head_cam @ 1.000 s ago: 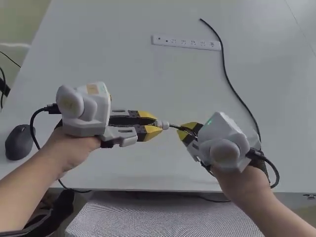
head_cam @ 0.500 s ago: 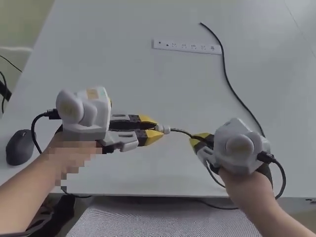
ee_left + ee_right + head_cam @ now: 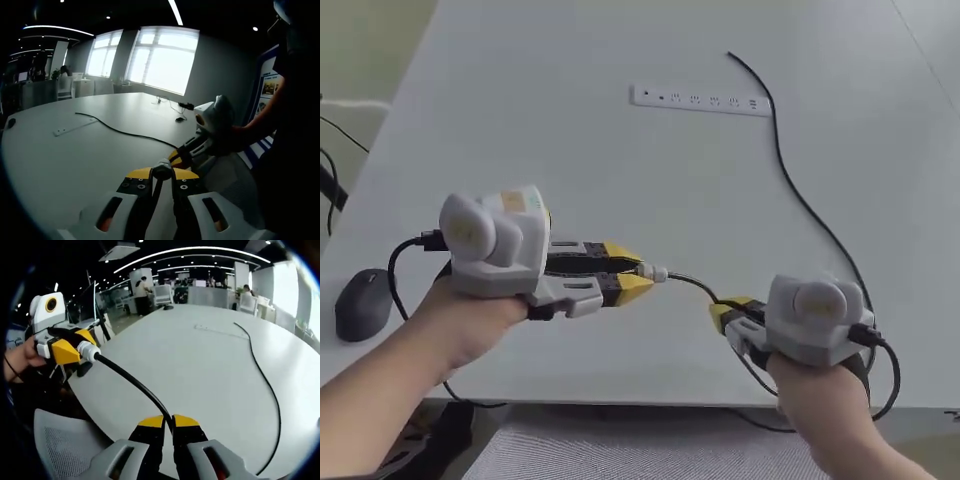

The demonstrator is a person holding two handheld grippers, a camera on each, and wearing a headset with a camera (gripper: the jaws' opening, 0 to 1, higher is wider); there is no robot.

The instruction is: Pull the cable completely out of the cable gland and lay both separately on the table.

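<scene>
Black cable (image 3: 692,284) enters white cable gland (image 3: 657,272); left gripper (image 3: 642,276) pinches the gland; right gripper (image 3: 719,311) pinches the cable.

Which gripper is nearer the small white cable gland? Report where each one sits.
Left. The left gripper is shut on the small white cable gland at its jaw tips; the right gripper clamps the thin black cable further along, apart from the gland.

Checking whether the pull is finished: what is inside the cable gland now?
The black cable enters the cable gland, which the left gripper holds. How far it reaches inside is covered by the gland.
</scene>
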